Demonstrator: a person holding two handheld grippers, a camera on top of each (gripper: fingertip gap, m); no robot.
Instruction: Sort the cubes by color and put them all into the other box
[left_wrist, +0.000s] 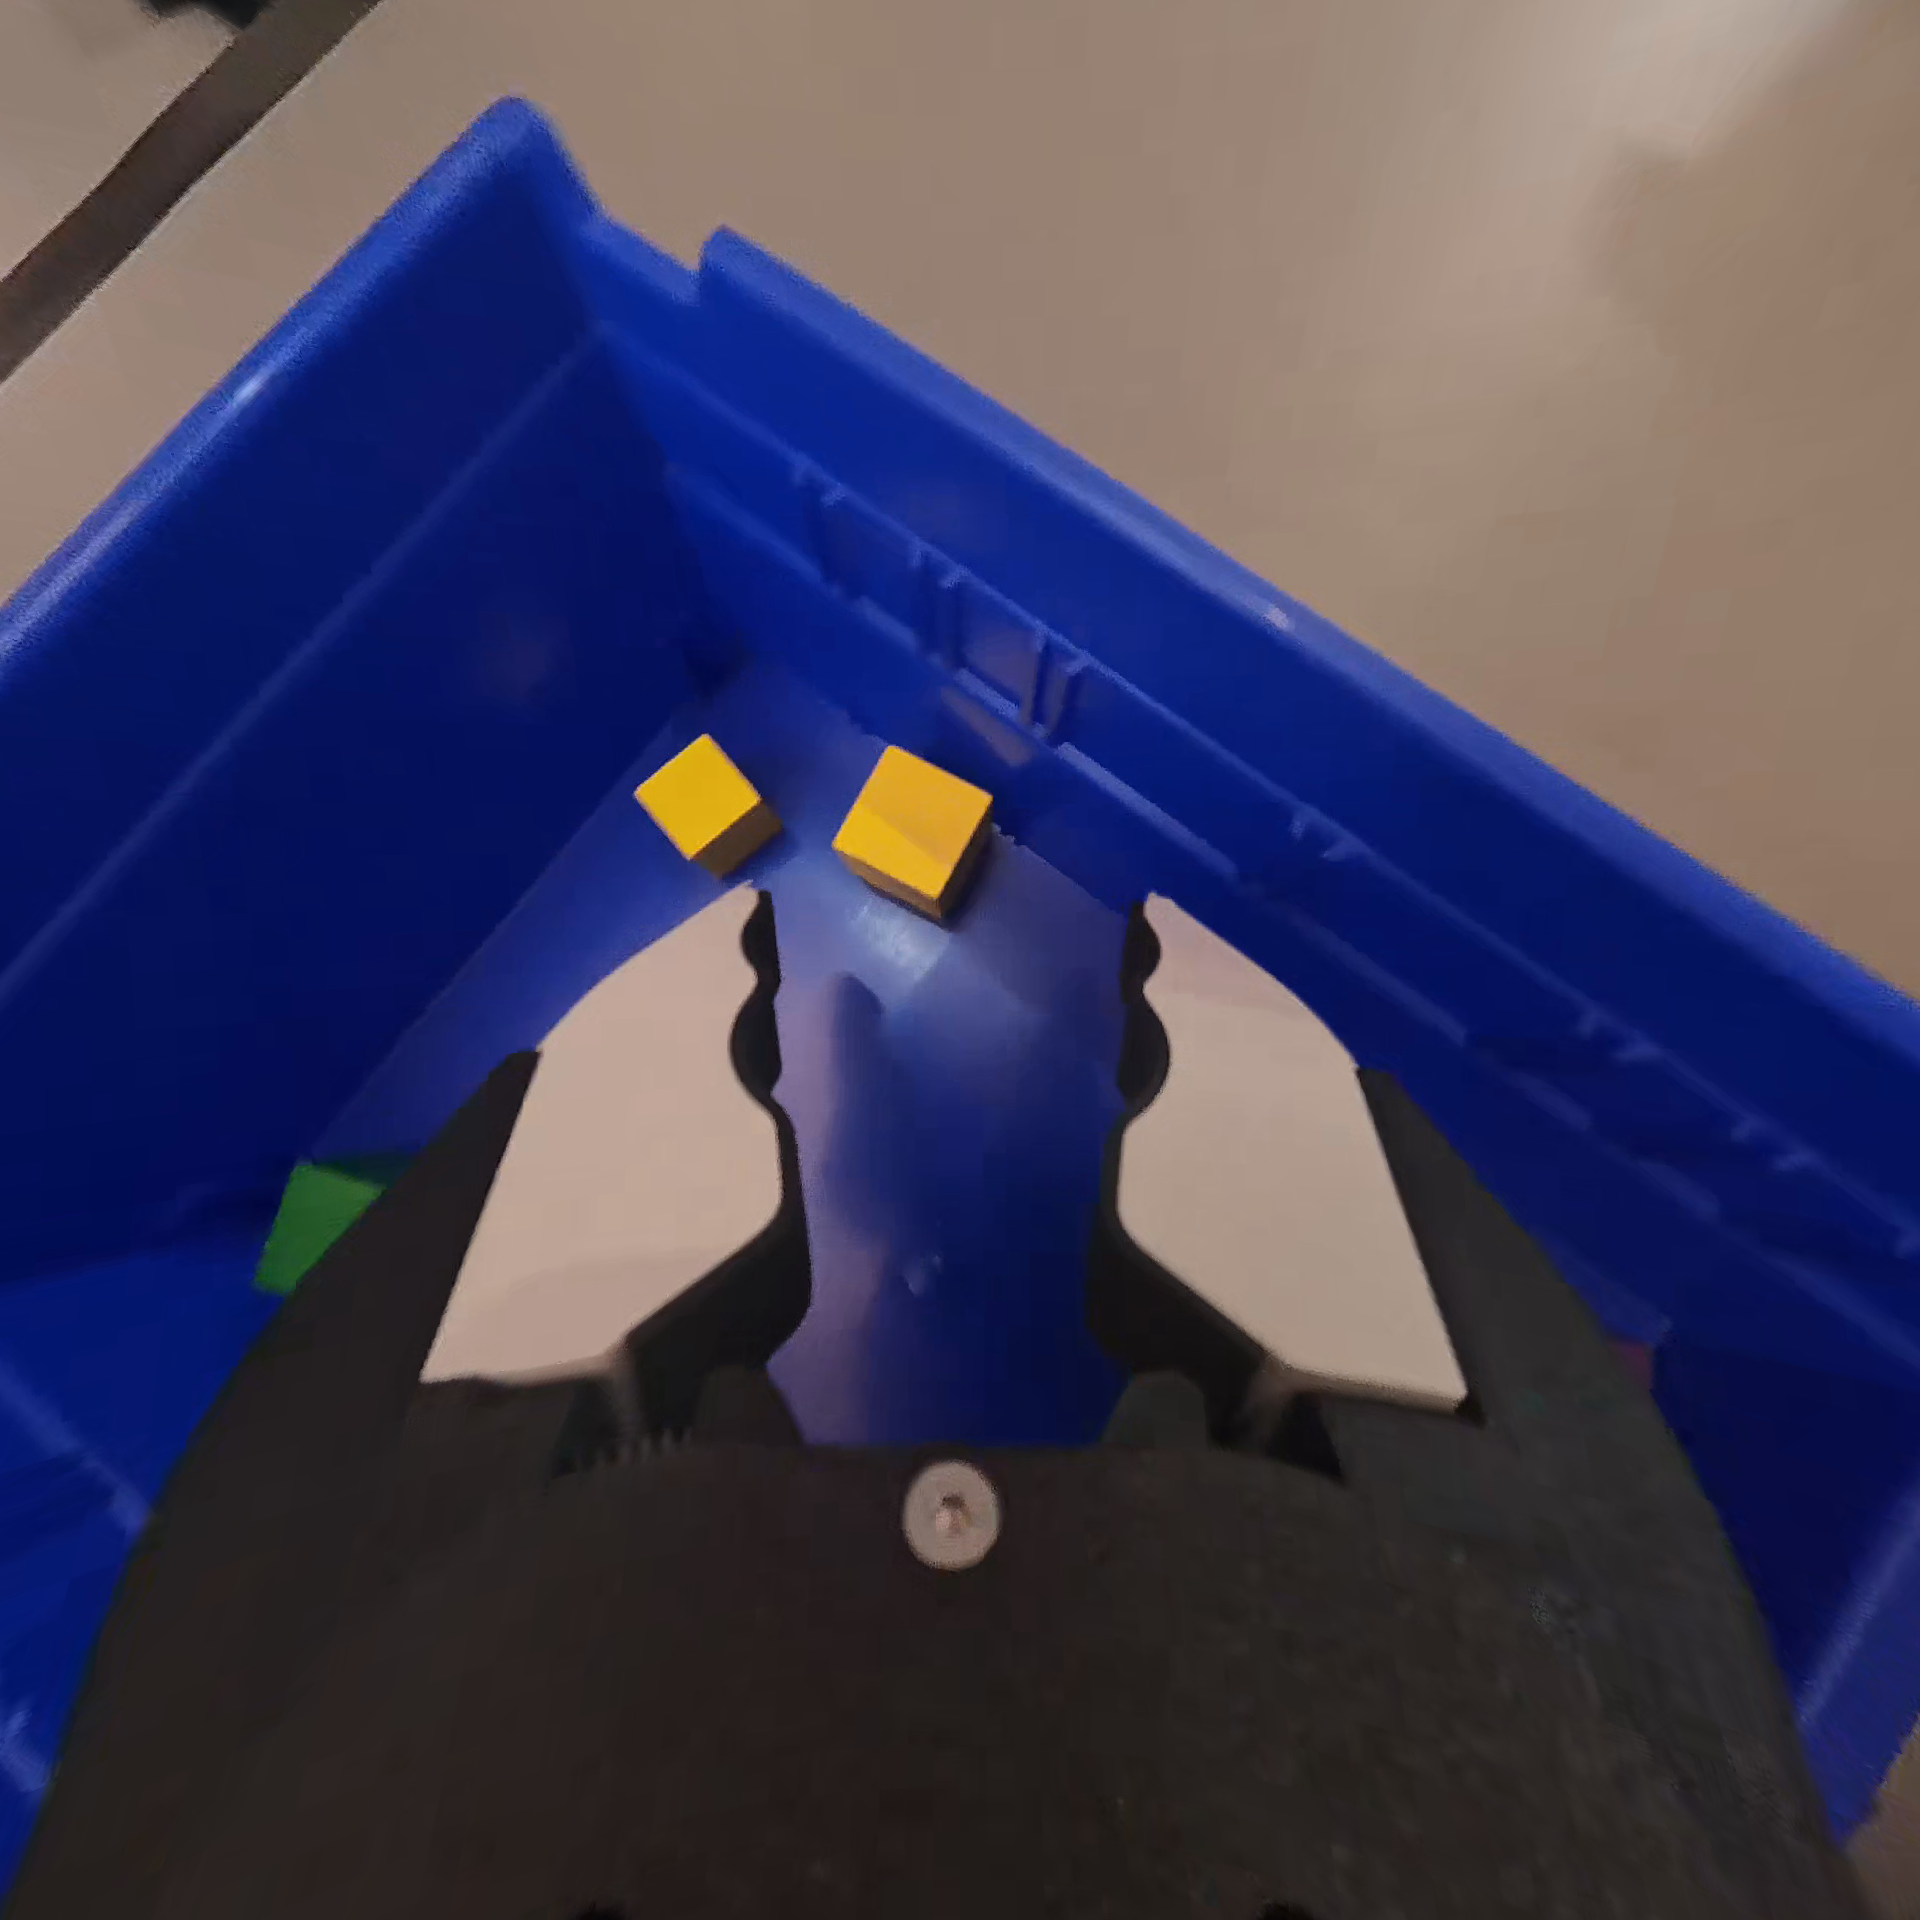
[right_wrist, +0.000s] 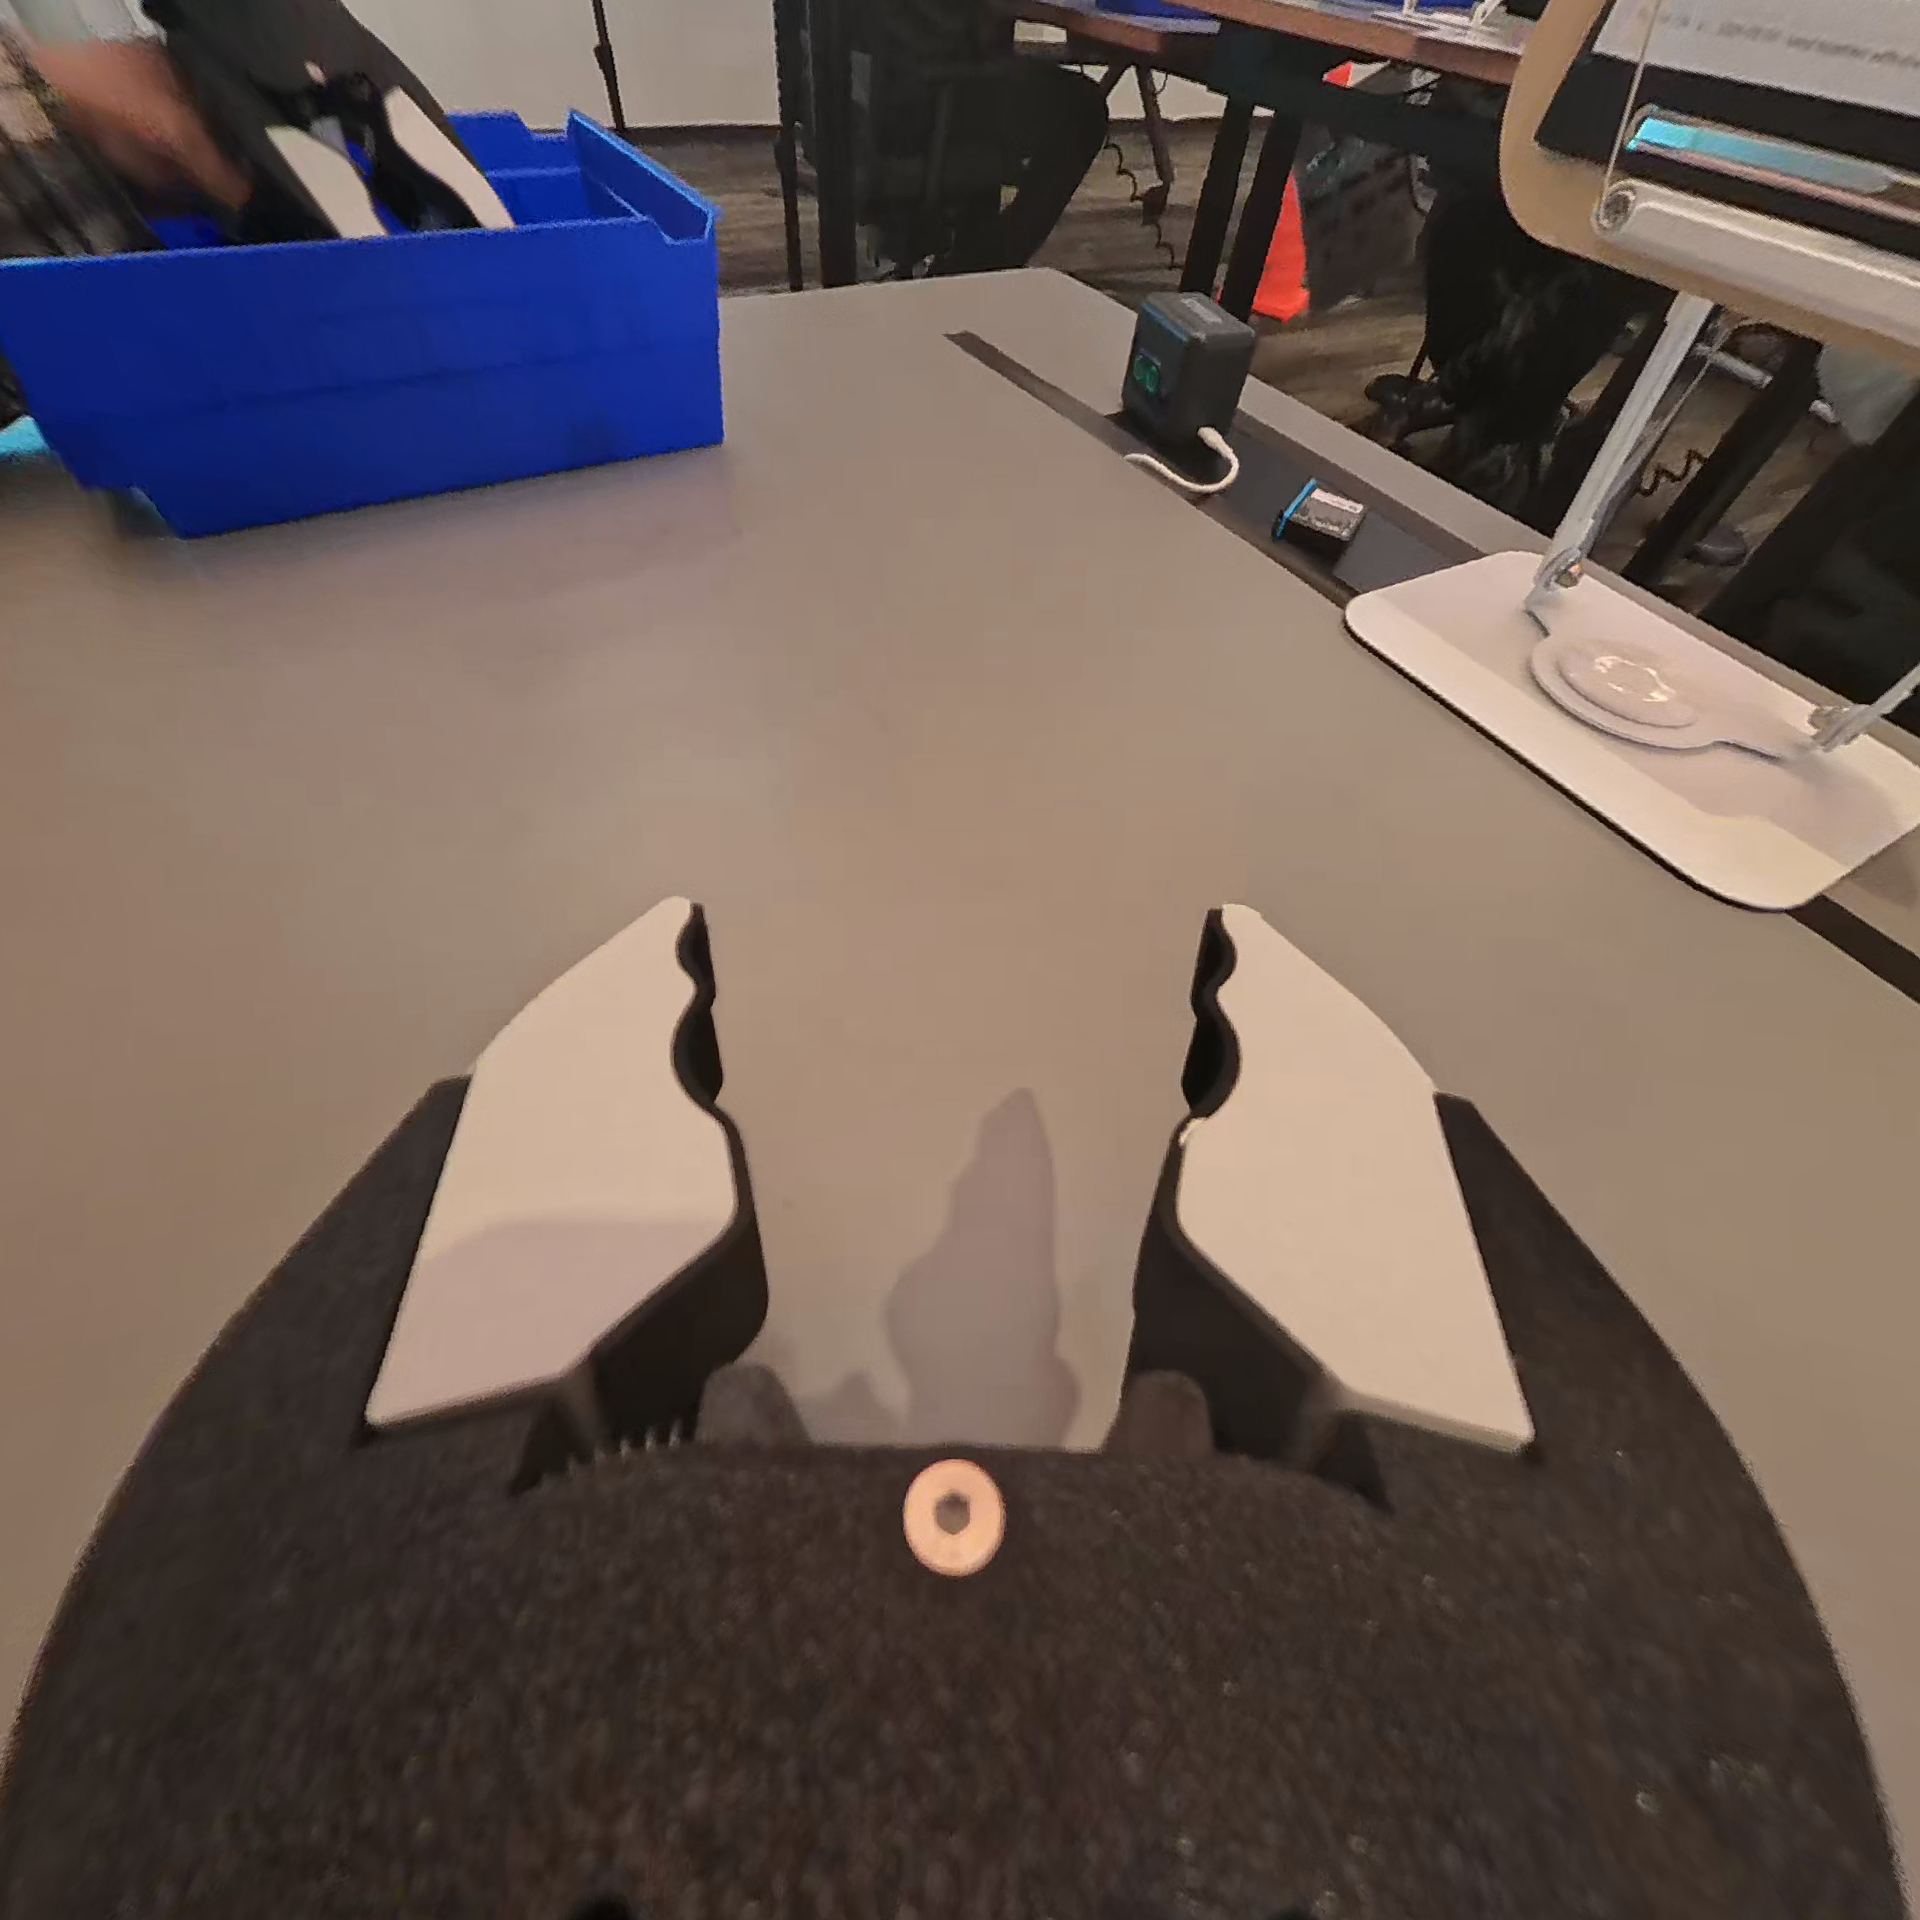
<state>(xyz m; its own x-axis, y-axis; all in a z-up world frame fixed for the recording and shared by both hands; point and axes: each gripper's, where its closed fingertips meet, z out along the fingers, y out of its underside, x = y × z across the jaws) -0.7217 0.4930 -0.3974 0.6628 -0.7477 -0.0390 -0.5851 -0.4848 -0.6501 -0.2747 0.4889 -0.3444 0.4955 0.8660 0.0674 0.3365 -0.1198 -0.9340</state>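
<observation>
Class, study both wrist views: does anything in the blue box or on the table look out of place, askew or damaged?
Nothing stands out. Two yellow cubes sit apart near a corner of the blue box, a green cube farther back. Both the left gripper and right gripper are open and empty.

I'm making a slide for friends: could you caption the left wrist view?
Open left tongs hover inside a blue box, just short of two yellow cubes near its corner.

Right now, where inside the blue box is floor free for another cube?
Free: blue box floor between the open left tongs, behind the two yellow cubes. Crowded: that far corner, and the left edge by the green cube.
</observation>
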